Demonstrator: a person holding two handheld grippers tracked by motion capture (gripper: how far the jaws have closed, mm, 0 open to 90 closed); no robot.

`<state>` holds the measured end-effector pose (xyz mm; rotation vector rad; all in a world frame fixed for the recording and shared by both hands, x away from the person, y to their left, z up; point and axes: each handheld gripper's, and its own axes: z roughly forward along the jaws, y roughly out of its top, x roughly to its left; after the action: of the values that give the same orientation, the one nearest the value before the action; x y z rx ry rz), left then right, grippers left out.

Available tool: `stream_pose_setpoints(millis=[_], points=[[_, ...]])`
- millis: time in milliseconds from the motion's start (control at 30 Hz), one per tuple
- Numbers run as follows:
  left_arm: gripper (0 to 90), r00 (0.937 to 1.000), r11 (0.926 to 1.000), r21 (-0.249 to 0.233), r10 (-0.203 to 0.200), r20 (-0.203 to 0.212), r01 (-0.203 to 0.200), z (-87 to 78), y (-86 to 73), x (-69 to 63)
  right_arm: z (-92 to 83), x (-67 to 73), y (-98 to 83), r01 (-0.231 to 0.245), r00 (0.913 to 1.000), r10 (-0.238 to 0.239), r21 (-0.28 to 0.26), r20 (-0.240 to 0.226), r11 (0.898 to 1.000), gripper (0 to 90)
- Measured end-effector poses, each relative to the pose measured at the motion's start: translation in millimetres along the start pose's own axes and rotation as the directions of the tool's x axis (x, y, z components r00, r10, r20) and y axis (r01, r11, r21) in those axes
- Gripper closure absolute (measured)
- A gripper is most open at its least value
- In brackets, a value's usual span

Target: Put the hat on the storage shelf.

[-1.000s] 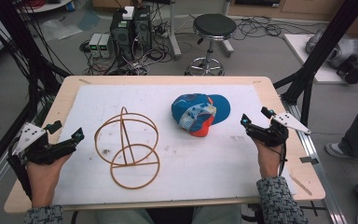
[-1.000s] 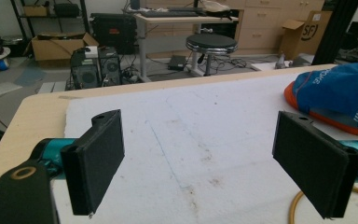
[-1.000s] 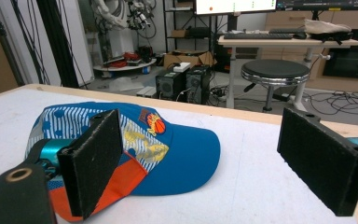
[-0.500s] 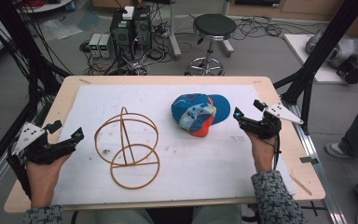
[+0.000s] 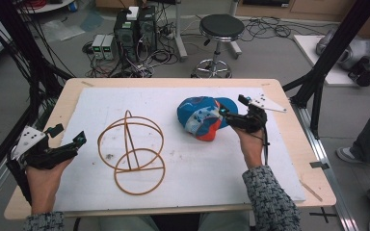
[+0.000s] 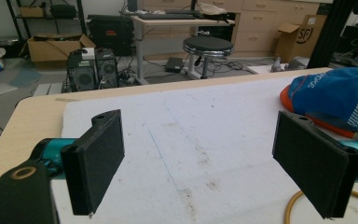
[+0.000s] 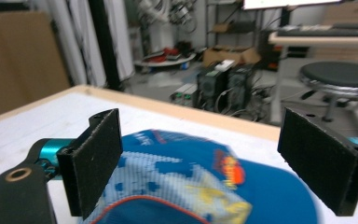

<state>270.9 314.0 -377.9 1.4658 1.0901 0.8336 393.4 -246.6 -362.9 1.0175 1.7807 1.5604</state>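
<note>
Leftmost, the left gripper rests in the person's hand at the table's near-left edge, jaws spread wide and holding nothing; just ahead of its tips and to their right stands the wire frame of tan rings on the white mat, close by but untouched; farther to that gripper's right lies the blue and orange cap; the right gripper has its tips right at the cap's edge, jaws wide apart with the cap just beyond and below them, not clamped.
</note>
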Motion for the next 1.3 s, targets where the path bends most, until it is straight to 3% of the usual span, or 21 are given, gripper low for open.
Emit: stream_pose_setpoints(millis=[233, 300, 433, 600, 733, 967, 1133, 1300], points=[[16.9, 1.0000, 1.0000, -0.008, -0.003, 0.002, 0.003, -0.4, 0.9, -0.2, 39.4, 24.0, -4.9, 0.025, 0.9954, -0.017, 0.077, -0.094, 0.997, 13.6], [16.9, 1.0000, 1.0000, -0.006, -0.004, 0.002, 0.004, -0.8, 0.9, 0.3, 47.0, 28.5, -6.5, 0.025, 0.9937, -0.018, 0.065, -0.111, 0.998, 14.3], [16.9, 1.0000, 0.9999, -0.011, -0.007, 0.002, 0.007, -1.3, 1.3, 1.3, 59.1, 34.0, -12.3, 0.041, 0.9918, -0.029, 0.097, -0.124, 0.994, 16.1], [17.1, 1.0000, 0.9999, -0.013, -0.003, -0.002, 0.003, -1.5, 1.9, 1.2, 65.4, 38.2, -16.4, 0.062, 0.9909, -0.047, 0.114, -0.126, 0.992, 18.4], [17.1, 1.0000, 0.9999, -0.013, -0.004, 0.001, 0.004, -1.5, 1.7, 1.5, 69.7, 41.2, -19.2, 0.111, 0.9904, -0.097, 0.141, -0.098, 0.984, 22.4], [17.1, 1.0000, 0.9999, -0.012, -0.006, -0.001, 0.006, -0.6, 0.9, 1.6, 74.3, 42.1, -23.1, 0.138, 0.9879, -0.123, 0.172, -0.095, 0.975, 26.4], [17.1, 1.0000, 1.0000, -0.006, -0.002, 0.002, 0.002, 0.1, 0.3, 1.5, 77.3, 41.3, -26.0, 0.157, 0.9868, -0.146, 0.197, -0.070, 0.968, 34.4], [17.1, 1.0000, 1.0000, -0.005, -0.005, 0.002, 0.005, 0.5, -0.2, 2.2, 79.3, 41.8, -28.0, 0.184, 0.9827, -0.173, 0.220, -0.066, 0.958, 50.1]])
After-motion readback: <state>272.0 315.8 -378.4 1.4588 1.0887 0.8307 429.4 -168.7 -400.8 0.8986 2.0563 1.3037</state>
